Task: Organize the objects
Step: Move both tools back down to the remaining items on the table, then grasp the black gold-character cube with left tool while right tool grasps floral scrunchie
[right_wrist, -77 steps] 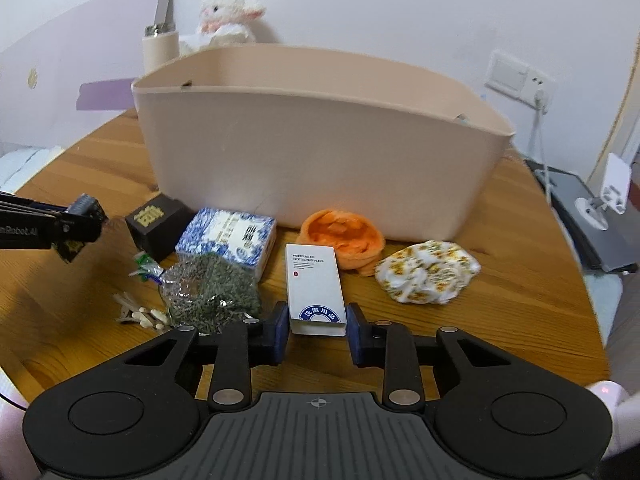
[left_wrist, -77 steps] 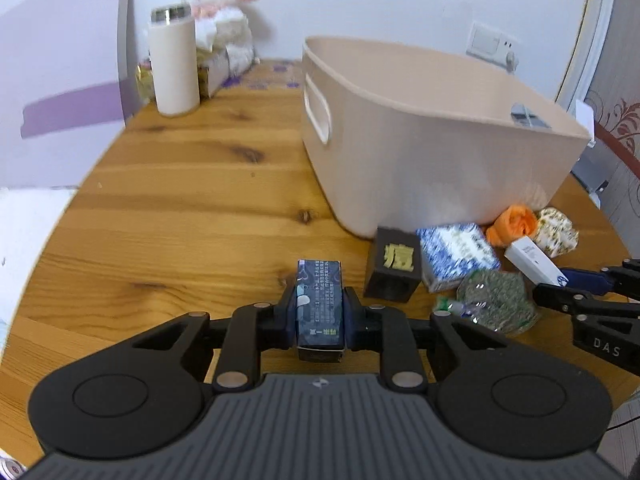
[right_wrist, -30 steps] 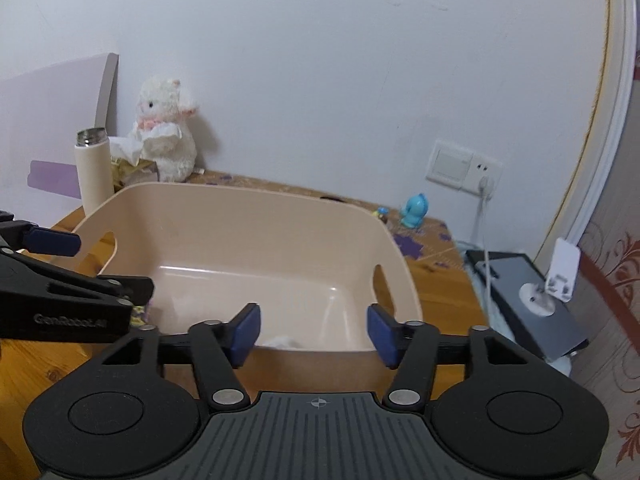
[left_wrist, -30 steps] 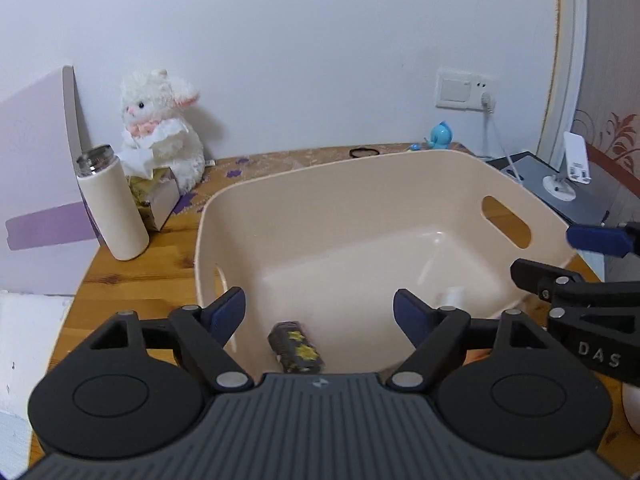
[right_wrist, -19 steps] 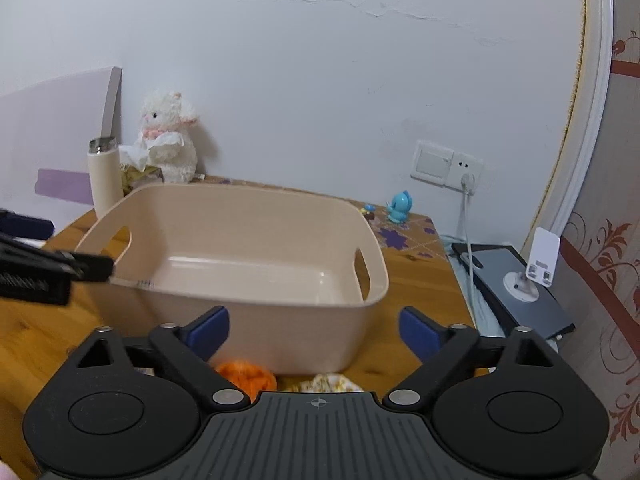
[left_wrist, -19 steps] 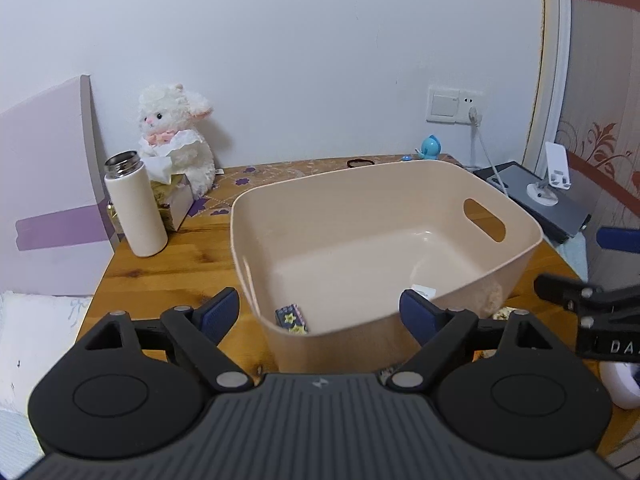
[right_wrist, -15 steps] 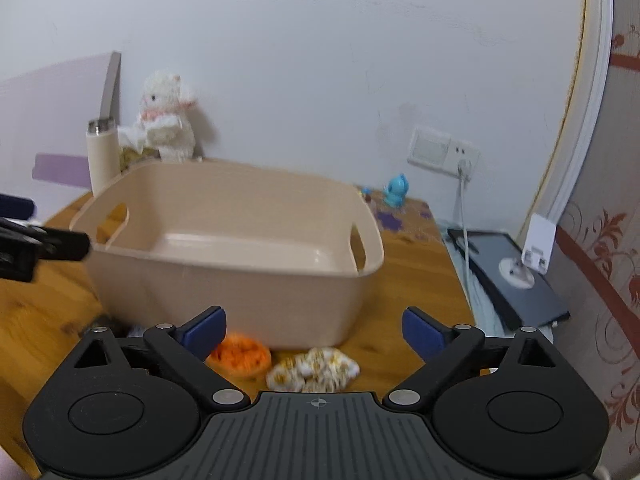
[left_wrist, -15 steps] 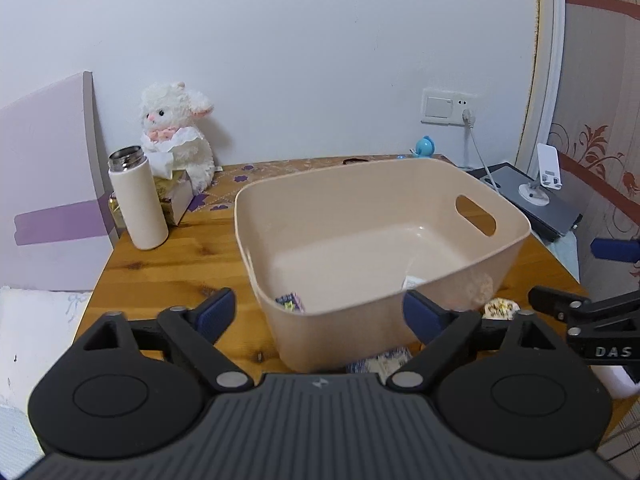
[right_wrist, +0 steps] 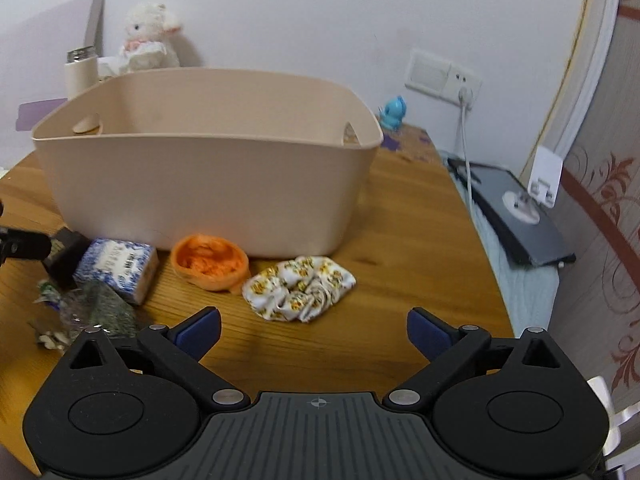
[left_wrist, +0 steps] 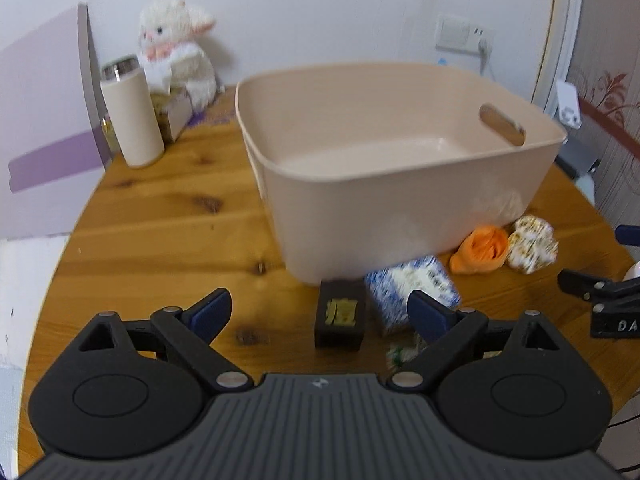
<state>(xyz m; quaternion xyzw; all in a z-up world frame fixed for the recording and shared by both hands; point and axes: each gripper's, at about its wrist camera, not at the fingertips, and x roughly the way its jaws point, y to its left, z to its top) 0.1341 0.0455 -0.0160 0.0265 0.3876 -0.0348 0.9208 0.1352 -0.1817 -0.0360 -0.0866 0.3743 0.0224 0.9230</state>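
Observation:
A beige plastic bin (left_wrist: pixel 400 200) (right_wrist: pixel 208 184) stands on the round wooden table (left_wrist: pixel 160 240). In front of it lie a small black box (left_wrist: pixel 340 316), a blue-and-white patterned box (left_wrist: pixel 412 284) (right_wrist: pixel 116 264), an orange cloth (left_wrist: pixel 482 248) (right_wrist: pixel 208 260), a floral cloth (left_wrist: pixel 532 244) (right_wrist: pixel 300 288) and a clear bag of dried green herbs (right_wrist: pixel 96 312). My left gripper (left_wrist: pixel 320 312) is open and empty above the black box. My right gripper (right_wrist: pixel 314 330) is open and empty, just in front of the floral cloth.
A cream thermos (left_wrist: pixel 132 120), a white plush lamb (left_wrist: pixel 176 44) and a small carton stand at the table's back left. A purple-striped board leans at the left. A dark tablet with a white stand (right_wrist: pixel 516 208) lies off the table's right edge, by a wall socket.
Both grippers let go of their boxes over the bin, opened wide, then drew back and dropped low in front of the loose items.

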